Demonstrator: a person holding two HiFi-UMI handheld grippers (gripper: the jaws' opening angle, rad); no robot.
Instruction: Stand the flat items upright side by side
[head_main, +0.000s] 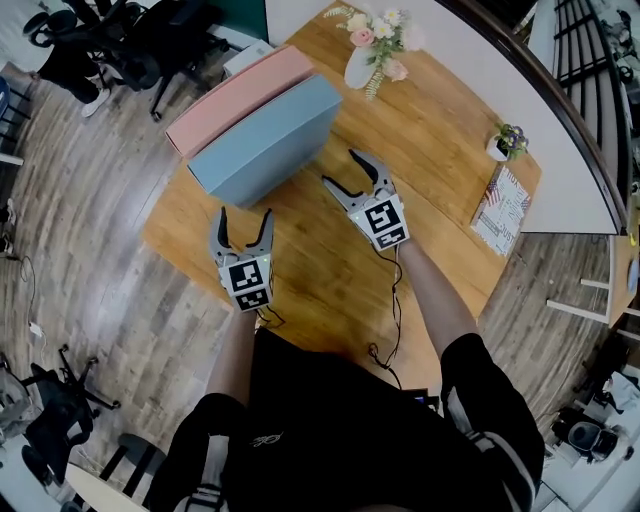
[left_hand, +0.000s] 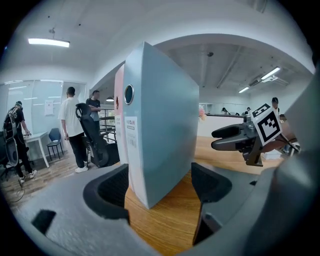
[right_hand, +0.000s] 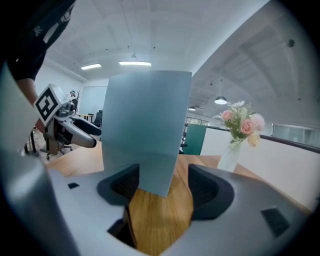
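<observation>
Two flat box files stand upright side by side on the wooden table (head_main: 440, 130): a blue one (head_main: 265, 135) in front and a pink one (head_main: 235, 95) behind it. My left gripper (head_main: 245, 218) is open just short of the blue file's near left end. In the left gripper view the blue file's corner (left_hand: 165, 125) stands ahead between the jaws (left_hand: 160, 187), untouched, and the pink file (left_hand: 119, 115) shows behind. My right gripper (head_main: 343, 168) is open near the file's right end. The right gripper view shows the blue file (right_hand: 145, 125) in front of the open jaws (right_hand: 162, 187).
A white vase of flowers (head_main: 365, 55) stands at the table's far edge. A small potted plant (head_main: 505, 140) and a printed booklet (head_main: 503, 208) lie at the right end. Office chairs (head_main: 130, 40) stand on the floor to the left. People (left_hand: 72, 127) stand in the background.
</observation>
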